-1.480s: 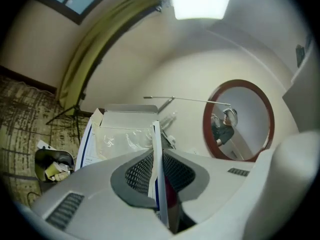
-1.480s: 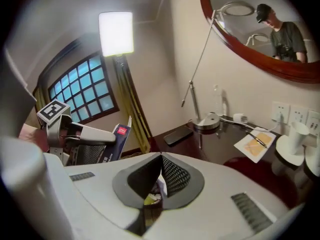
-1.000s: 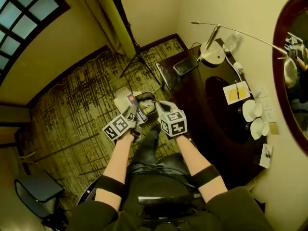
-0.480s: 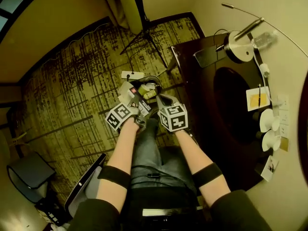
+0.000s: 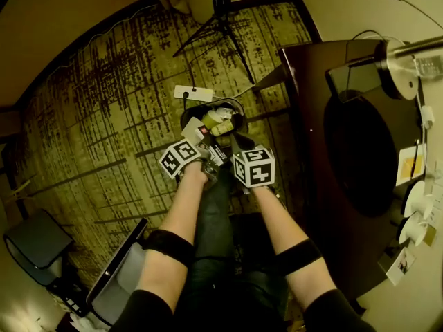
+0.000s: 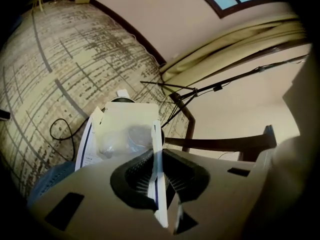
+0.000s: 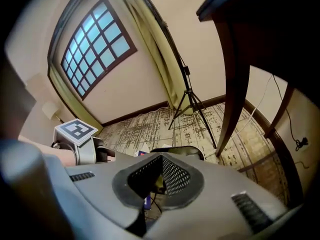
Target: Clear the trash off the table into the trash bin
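Trash bin point(image 5: 187, 111) on the patterned carpet point(image 5: 104, 116), just off the corner of the dark wooden table point(image 5: 311, 102). Already holds scraps: white paper bits and a yellow-green item point(image 5: 223, 127). White power strip point(image 5: 193, 93) on the floor just beyond the rim, tripod point(image 5: 223, 30) further back.

Left gripper point(image 5: 199, 138) over the near edge of the bin, pointing down at it. Clamped on a flat card package point(image 6: 127, 134) with a clear plastic bubble on its face, pinched edge-on between the ribbed pads point(image 6: 140, 171), most of it sticking out past the jaws. Sits right above the bin opening in the head view; in the left gripper view only a sliver of the bin's dark rim point(image 6: 122, 100) peeks over the top of the card. Loose black cable point(image 6: 60, 129) on the carpet to the side.

Right gripper point(image 5: 237, 144) just beside the left one, also aimed at the bin — jaws fully together, nothing pinched between them that can be made out. Right gripper view: bin rim point(image 7: 177, 149) directly ahead past the closed tips, left gripper's marker cube point(image 7: 76, 130) alongside, table leg point(image 7: 235, 84) close on the other side, gridded window point(image 7: 92, 46) high on the far wall.
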### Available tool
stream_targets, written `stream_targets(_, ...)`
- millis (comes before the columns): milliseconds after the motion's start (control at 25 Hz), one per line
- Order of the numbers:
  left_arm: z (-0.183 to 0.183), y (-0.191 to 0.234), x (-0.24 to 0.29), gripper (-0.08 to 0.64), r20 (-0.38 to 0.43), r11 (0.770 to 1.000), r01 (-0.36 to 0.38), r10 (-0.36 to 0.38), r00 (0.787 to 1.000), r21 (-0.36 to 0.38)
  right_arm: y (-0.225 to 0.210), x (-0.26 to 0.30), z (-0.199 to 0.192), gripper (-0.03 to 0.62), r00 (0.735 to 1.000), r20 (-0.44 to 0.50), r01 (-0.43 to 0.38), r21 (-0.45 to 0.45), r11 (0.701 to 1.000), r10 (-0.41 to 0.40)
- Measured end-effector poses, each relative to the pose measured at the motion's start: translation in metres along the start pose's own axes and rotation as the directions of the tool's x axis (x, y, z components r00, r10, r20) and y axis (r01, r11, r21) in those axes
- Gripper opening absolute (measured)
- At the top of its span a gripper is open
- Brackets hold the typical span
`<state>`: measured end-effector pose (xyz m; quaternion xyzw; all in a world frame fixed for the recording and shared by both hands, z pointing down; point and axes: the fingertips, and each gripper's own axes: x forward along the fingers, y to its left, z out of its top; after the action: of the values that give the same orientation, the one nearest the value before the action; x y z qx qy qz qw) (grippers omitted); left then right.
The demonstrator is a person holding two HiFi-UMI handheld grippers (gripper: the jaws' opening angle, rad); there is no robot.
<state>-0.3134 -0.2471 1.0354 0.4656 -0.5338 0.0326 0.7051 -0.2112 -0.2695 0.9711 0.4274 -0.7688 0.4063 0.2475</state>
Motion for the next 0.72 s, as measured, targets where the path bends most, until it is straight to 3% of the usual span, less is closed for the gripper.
stream_targets(400,-0.001,0.061,0.088,0.044,-0.149,0.998,-0.062,0.066,0.987,0.028,-0.040,0.074,-0.062,0.000,0.998,-0.066,0.025,0.057,0.998,-0.021)
stream_targets(720,0.001,0.065,0.124,0.048,-0.196,0.999,-0.042,0.046,0.979,0.027,-0.053,0.102,-0.076,0.000,0.997,-0.073,0.028,0.066,0.997,-0.023)
